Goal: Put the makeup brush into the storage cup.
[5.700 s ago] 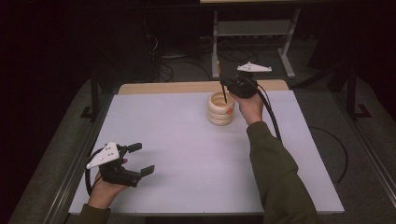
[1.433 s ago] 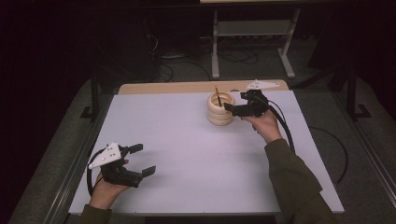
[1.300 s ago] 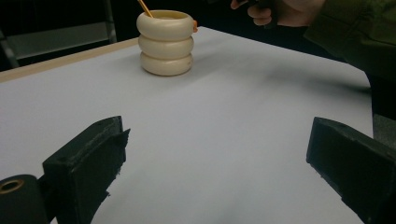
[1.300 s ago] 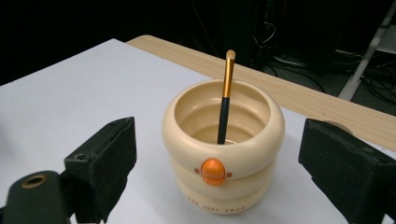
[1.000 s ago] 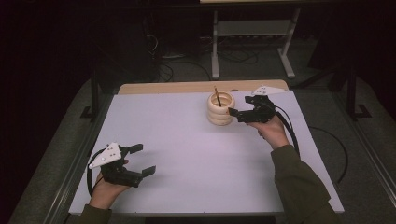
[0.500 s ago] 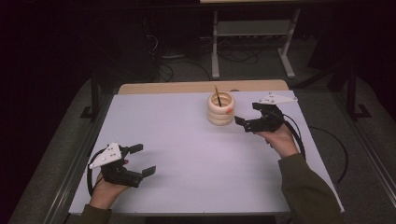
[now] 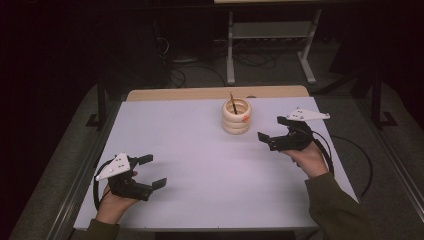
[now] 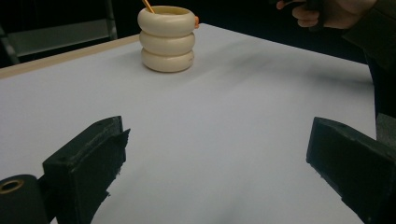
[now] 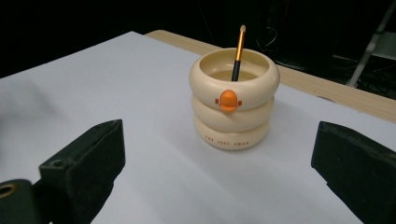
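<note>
A cream holder [image 7: 236,116] made of three stacked rings stands at the far middle of the white table [image 7: 200,150]. A thin orange and black stick [image 7: 233,102] stands upright inside it. My right gripper [image 7: 271,128] hovers to the right of the holder, a short way off and pointing at it. Its jaws have just been opening and now stand open with nothing between them. In the right gripper view the holder [image 9: 233,100] and stick [image 9: 239,51] sit ahead between the wide jaws. My left gripper [image 7: 154,171] rests open at the near left, empty, and its own view has the holder [image 8: 167,39] far ahead.
A wooden strip [image 7: 200,93] runs along the table's far edge. Behind it stand a metal frame [image 7: 270,30] and cables [image 7: 200,70] on the dark floor. The person's right hand [image 8: 327,11] appears at the top right of the left gripper view.
My right gripper has drawn back from the holder, to the right and toward the near side, leaving the stick in the holder. The left gripper has stayed put.
</note>
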{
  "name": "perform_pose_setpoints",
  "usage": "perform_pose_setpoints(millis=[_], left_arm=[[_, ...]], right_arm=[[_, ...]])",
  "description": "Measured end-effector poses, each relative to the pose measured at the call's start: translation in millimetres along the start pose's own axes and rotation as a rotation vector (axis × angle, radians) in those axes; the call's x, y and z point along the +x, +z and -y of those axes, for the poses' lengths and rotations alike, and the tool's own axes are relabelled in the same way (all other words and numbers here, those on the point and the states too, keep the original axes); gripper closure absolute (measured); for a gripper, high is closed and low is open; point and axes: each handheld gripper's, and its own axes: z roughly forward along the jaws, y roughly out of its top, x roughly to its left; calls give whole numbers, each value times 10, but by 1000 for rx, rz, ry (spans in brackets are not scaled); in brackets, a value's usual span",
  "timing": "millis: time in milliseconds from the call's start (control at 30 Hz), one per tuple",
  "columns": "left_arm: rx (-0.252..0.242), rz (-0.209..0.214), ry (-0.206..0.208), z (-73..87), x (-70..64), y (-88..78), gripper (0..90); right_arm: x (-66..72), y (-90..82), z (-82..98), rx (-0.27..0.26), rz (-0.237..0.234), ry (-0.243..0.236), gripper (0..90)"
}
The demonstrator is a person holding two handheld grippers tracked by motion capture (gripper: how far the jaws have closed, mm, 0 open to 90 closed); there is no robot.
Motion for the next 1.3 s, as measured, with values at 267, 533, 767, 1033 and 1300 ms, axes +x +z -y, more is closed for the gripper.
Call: perform_pose_setpoints(millis=[267, 533, 767, 1033, 1300], left_arm=[[2, -3, 0, 4, 1, -7, 41], [-4, -5, -3, 0, 1, -17, 41], [-4, -6, -3, 0, 3, -19, 41], [-7, -8, -4, 3, 5, -22, 41], [-2, -1, 2, 8, -4, -1, 41]], right_arm=[[89, -167, 65, -6, -13, -20, 18], [166, -299, 182, -4, -21, -25, 18], [198, -425, 288, -16, -12, -28, 18], [234, -559, 436, -32, -9, -26, 18], [233, -663, 585, -22, 9, -25, 18]])
